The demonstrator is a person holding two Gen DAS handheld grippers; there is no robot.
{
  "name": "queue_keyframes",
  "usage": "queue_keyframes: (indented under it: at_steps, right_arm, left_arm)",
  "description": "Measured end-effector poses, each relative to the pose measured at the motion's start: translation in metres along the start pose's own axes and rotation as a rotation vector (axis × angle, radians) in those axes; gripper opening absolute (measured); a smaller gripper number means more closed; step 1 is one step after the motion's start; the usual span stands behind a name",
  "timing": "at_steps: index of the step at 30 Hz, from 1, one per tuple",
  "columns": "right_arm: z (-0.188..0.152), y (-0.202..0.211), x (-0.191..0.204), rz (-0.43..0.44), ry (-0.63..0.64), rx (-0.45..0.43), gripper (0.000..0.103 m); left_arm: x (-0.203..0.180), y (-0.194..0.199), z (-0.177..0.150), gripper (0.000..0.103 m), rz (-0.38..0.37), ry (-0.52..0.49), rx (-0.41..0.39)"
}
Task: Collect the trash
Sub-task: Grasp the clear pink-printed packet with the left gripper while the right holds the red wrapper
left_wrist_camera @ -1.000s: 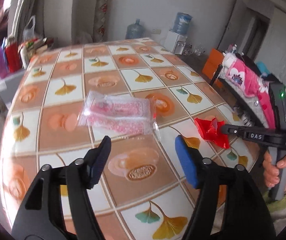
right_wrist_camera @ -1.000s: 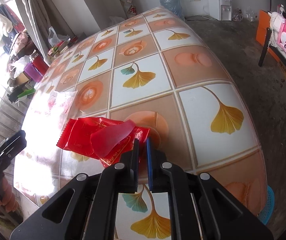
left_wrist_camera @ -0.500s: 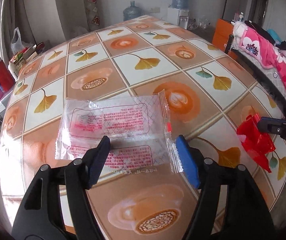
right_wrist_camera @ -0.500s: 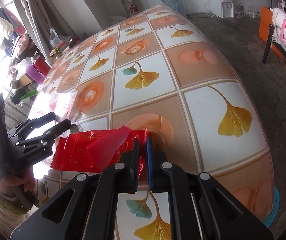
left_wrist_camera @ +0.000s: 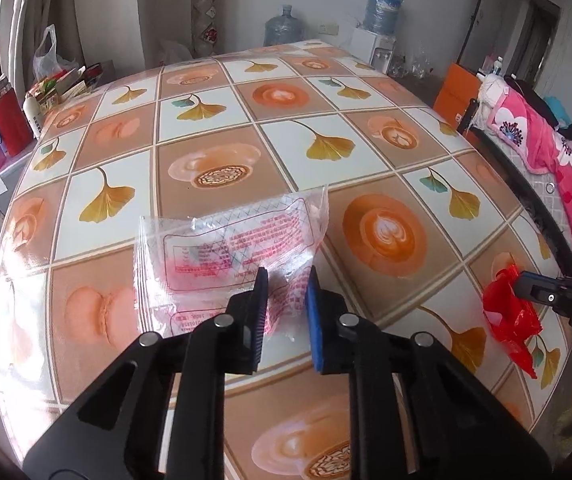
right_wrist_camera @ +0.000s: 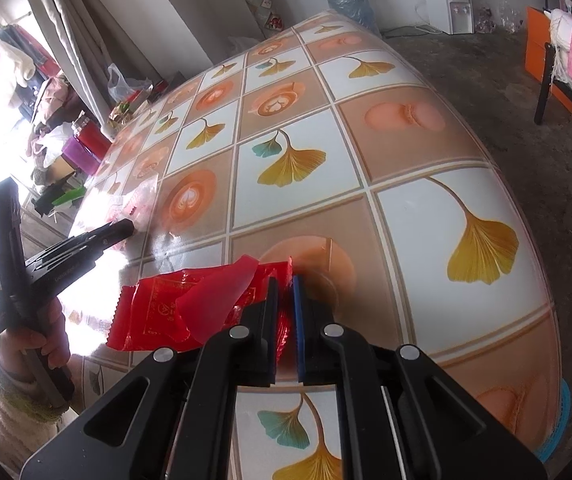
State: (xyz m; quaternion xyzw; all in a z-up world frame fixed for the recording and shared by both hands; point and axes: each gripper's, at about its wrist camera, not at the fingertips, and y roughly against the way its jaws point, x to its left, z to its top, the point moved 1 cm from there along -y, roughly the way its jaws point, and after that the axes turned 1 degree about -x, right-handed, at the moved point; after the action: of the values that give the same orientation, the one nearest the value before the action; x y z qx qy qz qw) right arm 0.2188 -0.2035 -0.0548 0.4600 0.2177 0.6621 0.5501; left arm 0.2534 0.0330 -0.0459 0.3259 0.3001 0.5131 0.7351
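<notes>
A clear plastic wrapper (left_wrist_camera: 230,248) with pink print lies on the patterned table (left_wrist_camera: 286,152). My left gripper (left_wrist_camera: 286,280) has closed most of the way around its near edge, and the wrapper bunches up between the pads. My right gripper (right_wrist_camera: 285,284) is shut on a red foil wrapper (right_wrist_camera: 190,304) and holds it just above the table. In the left wrist view the red wrapper (left_wrist_camera: 506,320) hangs from the right gripper (left_wrist_camera: 520,280) at the table's right edge. In the right wrist view the left gripper (right_wrist_camera: 126,228) shows at the left, by the clear wrapper (right_wrist_camera: 138,200).
The table edge drops to a concrete floor (right_wrist_camera: 526,80) on the right. A pink blanket (left_wrist_camera: 546,148) hangs on a rack at the right. Water bottles (left_wrist_camera: 286,28) and a dispenser (left_wrist_camera: 378,44) stand by the far wall. Bags and boxes (left_wrist_camera: 2,120) crowd the left side.
My left gripper moved forward onto the clear wrapper and its jaws narrowed around the wrapper's near edge, which crumpled. My right gripper kept hold of the red wrapper.
</notes>
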Motion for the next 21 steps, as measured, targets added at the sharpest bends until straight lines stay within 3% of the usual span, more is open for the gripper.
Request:
queue_keyframes:
  at_steps: [17, 21]
  right_arm:
    - [0.007, 0.038, 0.013, 0.001, 0.048, -0.098, 0.004]
    - [0.003, 0.039, 0.012, 0.024, 0.035, -0.073, 0.004]
  left_arm:
    - [0.000, 0.071, -0.004, 0.005, -0.062, 0.060, -0.132]
    - [-0.006, 0.086, -0.008, 0.005, -0.067, 0.052, -0.150]
